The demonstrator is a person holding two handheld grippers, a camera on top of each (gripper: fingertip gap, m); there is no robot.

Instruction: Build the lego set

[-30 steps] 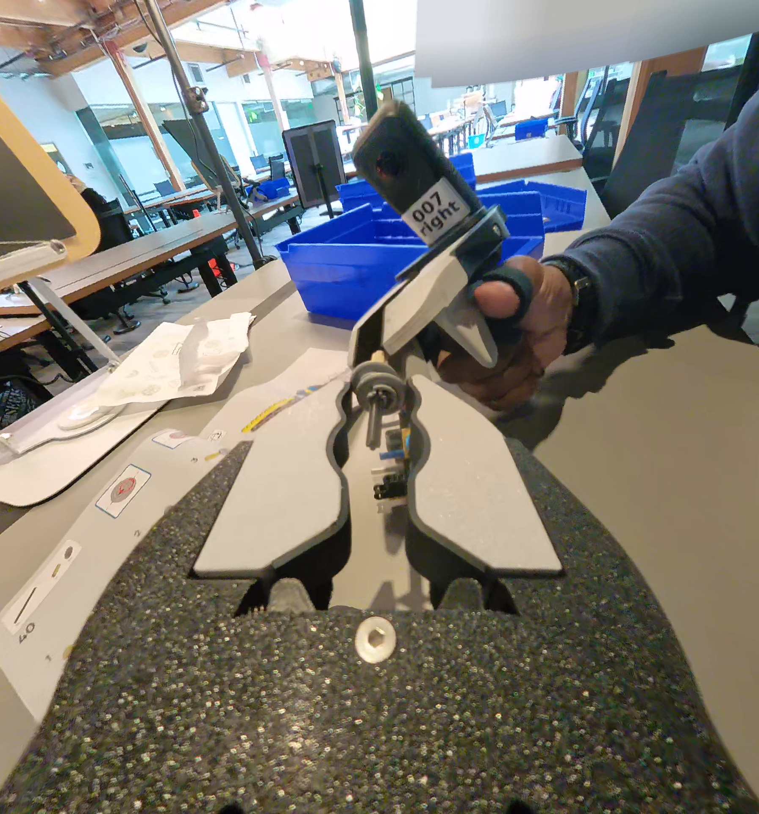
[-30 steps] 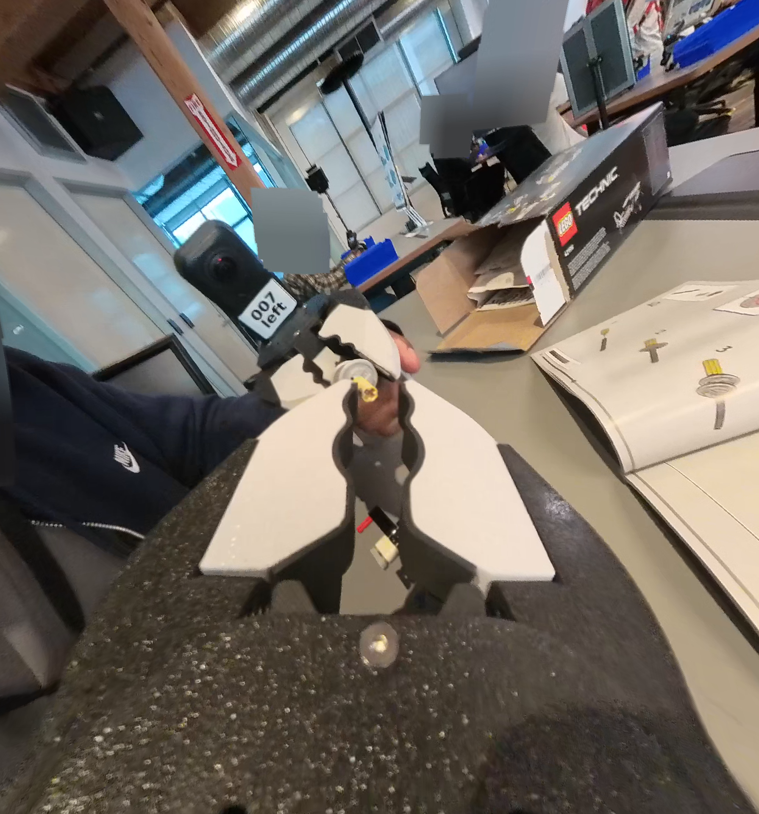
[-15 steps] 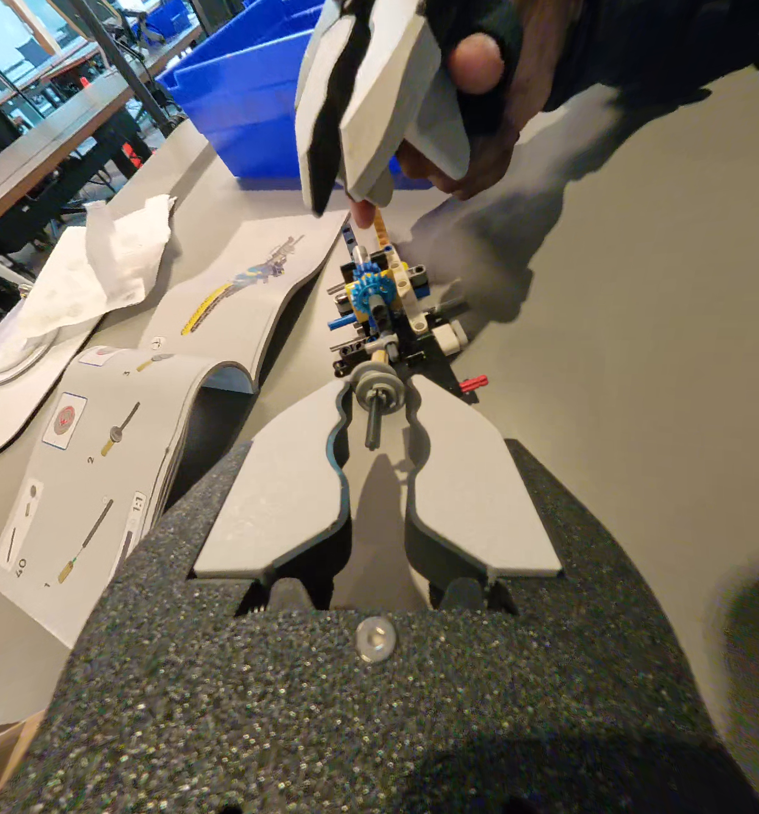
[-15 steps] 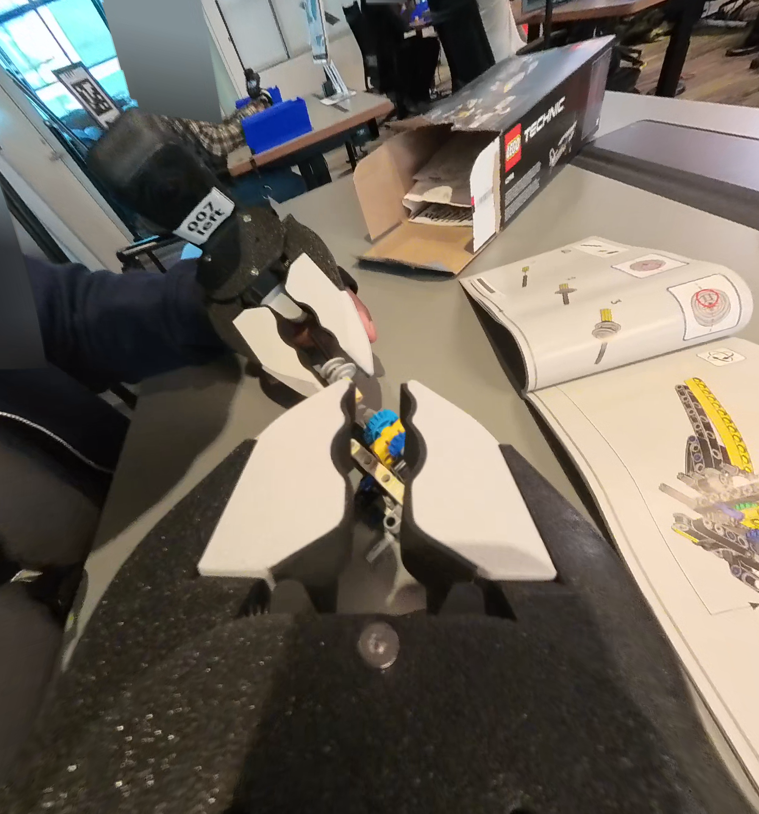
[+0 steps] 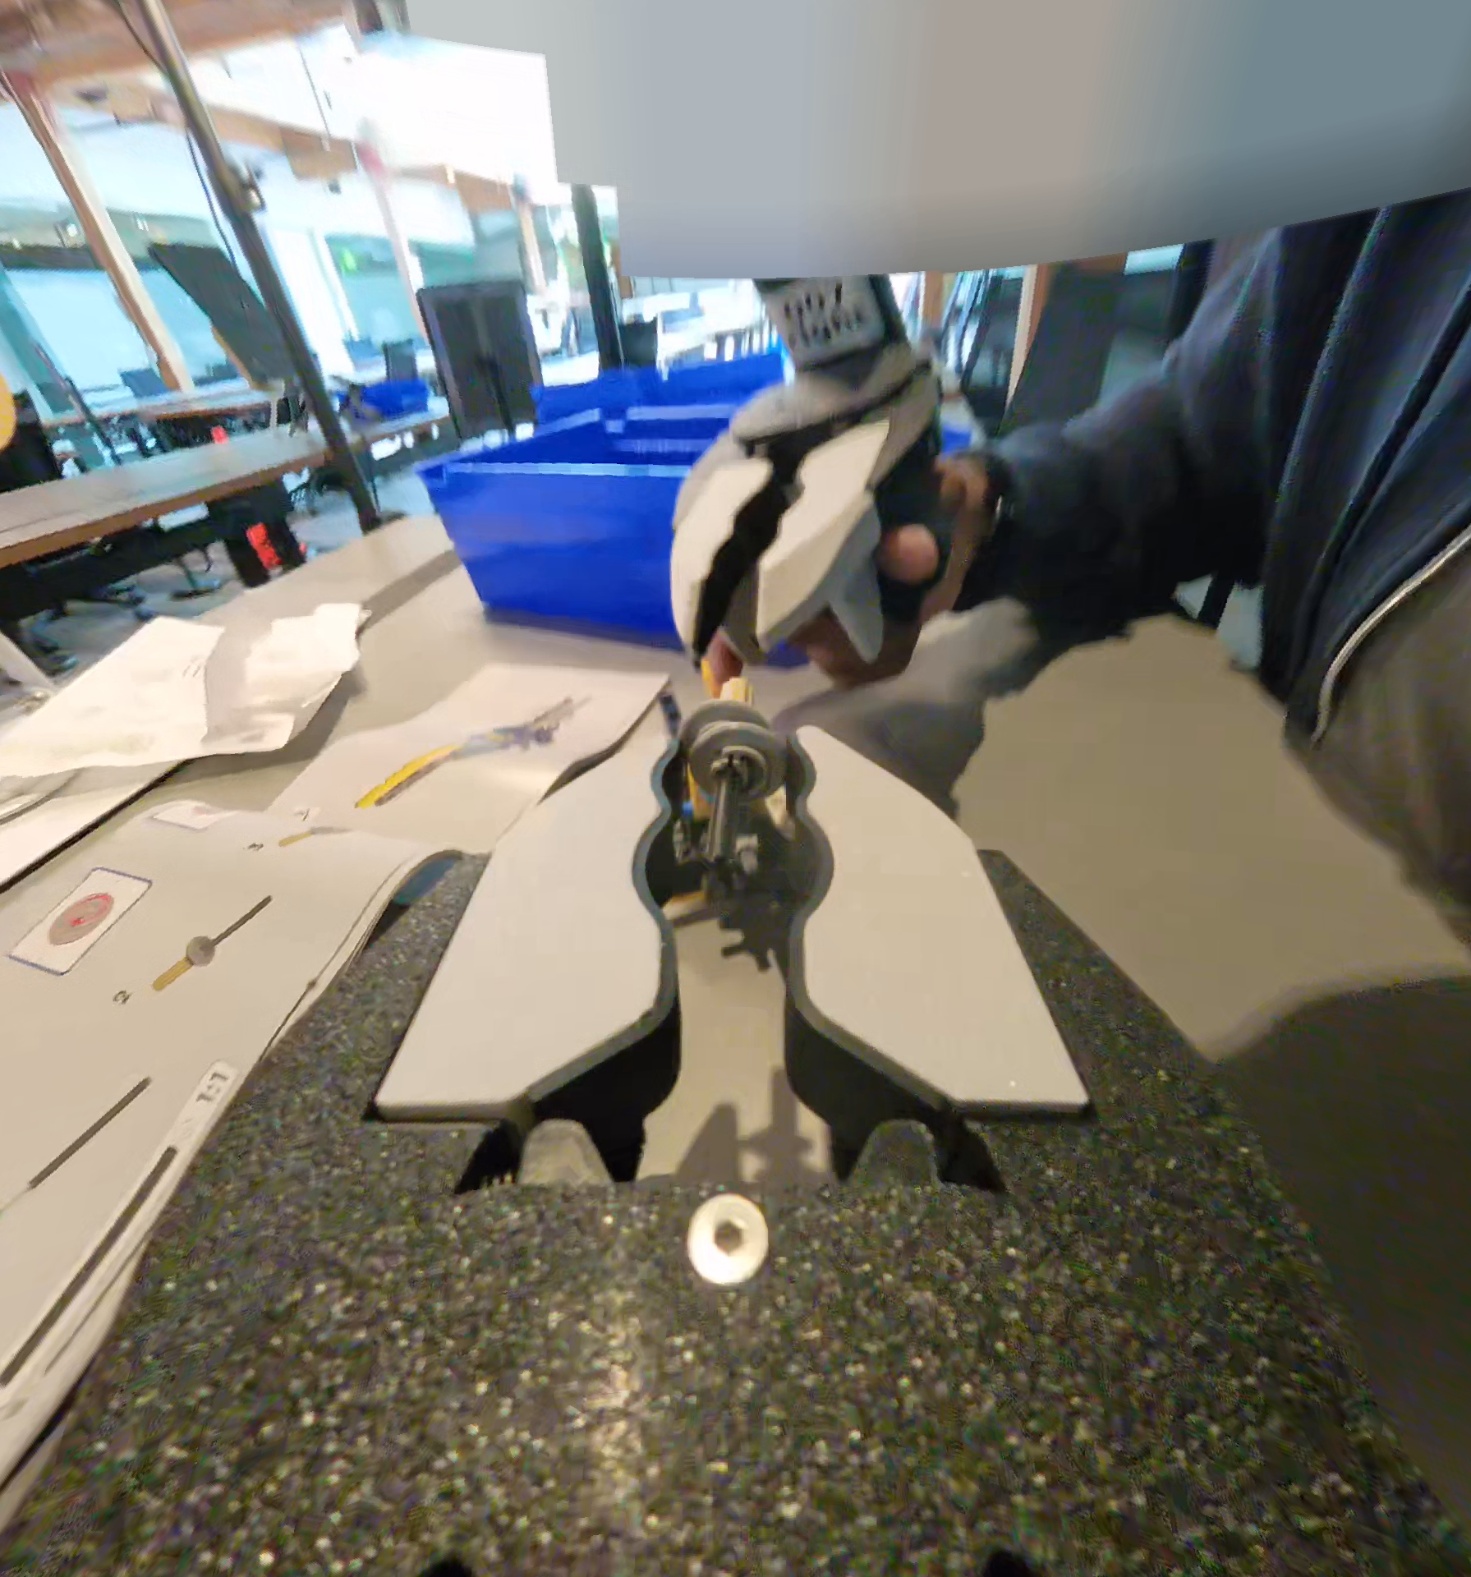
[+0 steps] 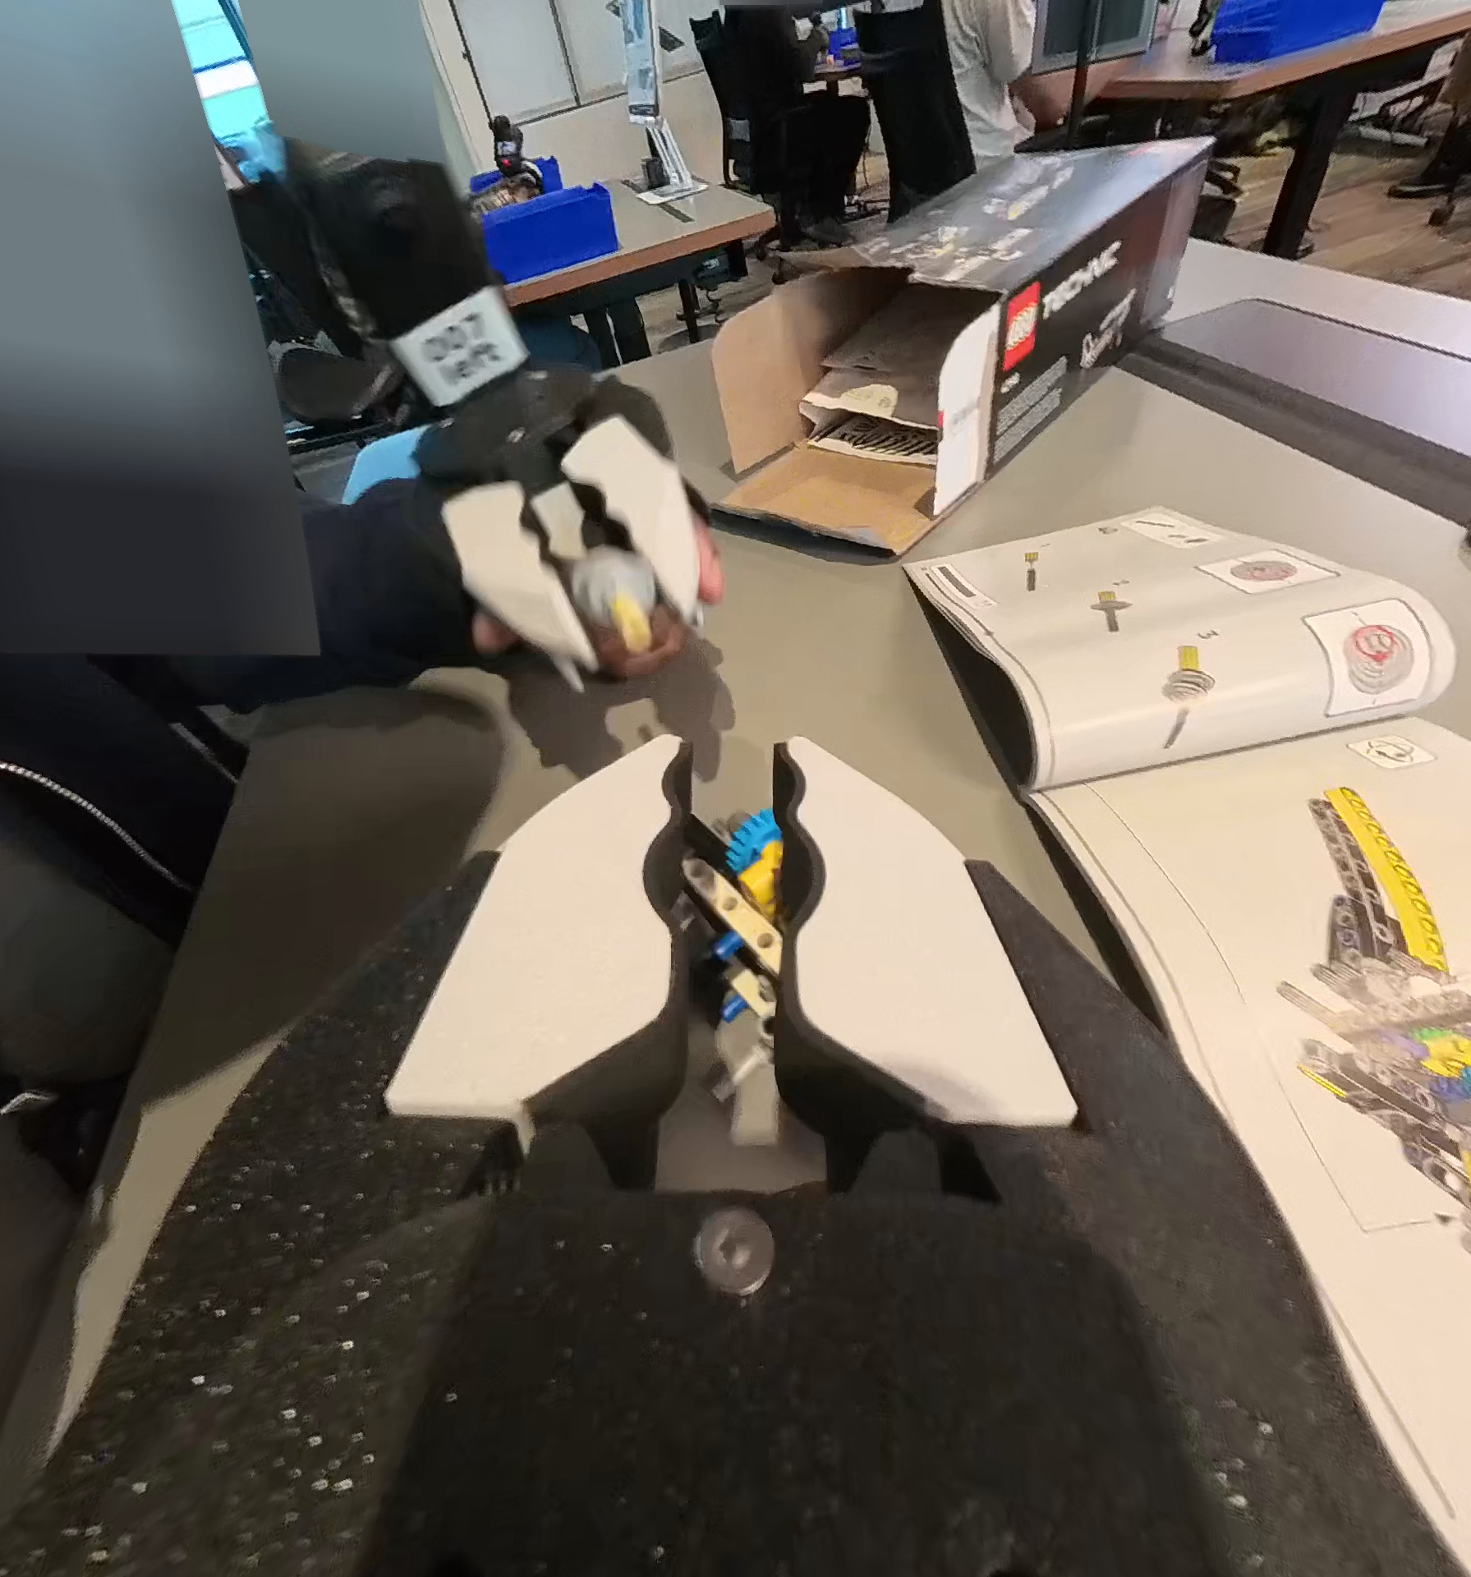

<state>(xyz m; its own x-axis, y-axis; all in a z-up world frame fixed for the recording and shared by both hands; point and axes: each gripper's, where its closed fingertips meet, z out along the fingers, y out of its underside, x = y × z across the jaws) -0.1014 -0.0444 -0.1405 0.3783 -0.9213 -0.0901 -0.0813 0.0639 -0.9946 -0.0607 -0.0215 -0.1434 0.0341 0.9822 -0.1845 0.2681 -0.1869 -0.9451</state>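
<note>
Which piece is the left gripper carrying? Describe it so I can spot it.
Start at the open instruction booklet on the grey table. Beside it the left gripper is shut on a grey round bush on an axle; unlike the blue-geared assembly, it has a yellow tip.

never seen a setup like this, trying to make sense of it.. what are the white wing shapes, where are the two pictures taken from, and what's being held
No robot here: a person holds a hand-held gripper in each hand, each with a camera looking along its two white fingers.

The left wrist view shows the left gripper shut on a grey wheel on a thin rod, with the right gripper across from it.

The right wrist view shows the right gripper closed around a partly built lego model with a blue gear.

On the grey table lie an open instruction booklet, an opened cardboard box, and in the left view blue bins and crumpled paper.
</note>
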